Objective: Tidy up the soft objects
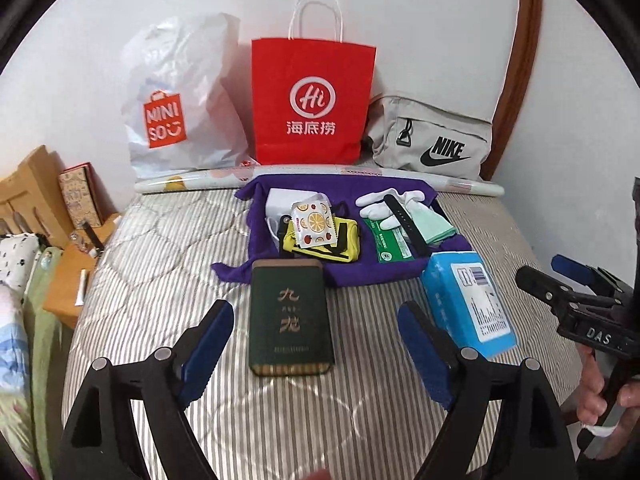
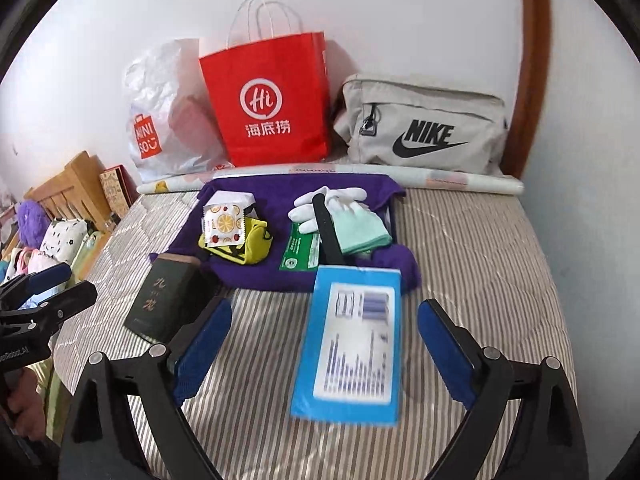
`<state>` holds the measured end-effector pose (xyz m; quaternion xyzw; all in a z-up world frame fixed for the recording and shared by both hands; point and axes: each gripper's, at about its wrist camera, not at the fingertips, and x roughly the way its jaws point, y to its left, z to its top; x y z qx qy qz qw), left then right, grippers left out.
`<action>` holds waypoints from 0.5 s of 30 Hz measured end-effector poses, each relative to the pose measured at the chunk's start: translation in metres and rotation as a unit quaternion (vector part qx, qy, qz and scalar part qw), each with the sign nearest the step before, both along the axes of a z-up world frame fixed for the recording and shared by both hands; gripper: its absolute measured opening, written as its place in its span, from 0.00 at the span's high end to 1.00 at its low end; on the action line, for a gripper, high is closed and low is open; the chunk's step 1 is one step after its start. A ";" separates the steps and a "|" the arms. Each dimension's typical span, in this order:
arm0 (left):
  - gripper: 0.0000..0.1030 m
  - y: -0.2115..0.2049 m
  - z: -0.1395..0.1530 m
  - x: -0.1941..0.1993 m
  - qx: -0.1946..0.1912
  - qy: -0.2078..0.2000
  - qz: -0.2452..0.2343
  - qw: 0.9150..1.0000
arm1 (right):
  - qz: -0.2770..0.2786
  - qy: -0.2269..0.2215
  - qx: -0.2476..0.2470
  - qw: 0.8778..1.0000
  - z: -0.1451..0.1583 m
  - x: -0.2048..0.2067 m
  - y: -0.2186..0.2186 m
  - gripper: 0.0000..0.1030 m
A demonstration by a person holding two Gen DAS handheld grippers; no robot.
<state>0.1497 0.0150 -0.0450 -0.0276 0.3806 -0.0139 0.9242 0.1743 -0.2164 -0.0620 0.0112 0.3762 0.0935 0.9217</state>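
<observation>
Left gripper (image 1: 316,344): its jaws stood wide with nothing clamped; the dark green tin (image 1: 289,318) lay flat on the striped mattress (image 1: 152,288) between and just ahead of the blue pads (image 1: 212,340).
Right gripper (image 2: 324,348): its jaws also stood wide and empty; the blue tissue pack (image 2: 352,344) lay between the fingers, apart from both pads.
Soft things: the white glove (image 2: 320,204), mint cloth (image 2: 360,228), yellow pouch (image 2: 248,244) and fruit-print packet (image 2: 222,224) sat on the purple towel (image 2: 240,276), well beyond both sets of fingertips.
Risk, wrong pick: the rigid tin lay nearest the left fingers; closing there would likely have taken a hard item instead of a soft one.
Risk, tangle: a black strap (image 2: 326,232) lay across the glove and cloth, so lifting either could have dragged its neighbour off the towel.
Risk, crush: the tissue pack would probably have buckled under a hard squeeze.
Risk, collision: the two grippers sat side by side, so reaching together for the towel could have knocked them.
</observation>
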 end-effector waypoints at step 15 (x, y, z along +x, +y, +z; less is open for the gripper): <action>0.19 -0.030 -0.003 -0.092 0.009 -0.023 0.005 1.000 | -0.019 -0.024 -0.021 0.999 -0.004 -0.106 -0.012 0.09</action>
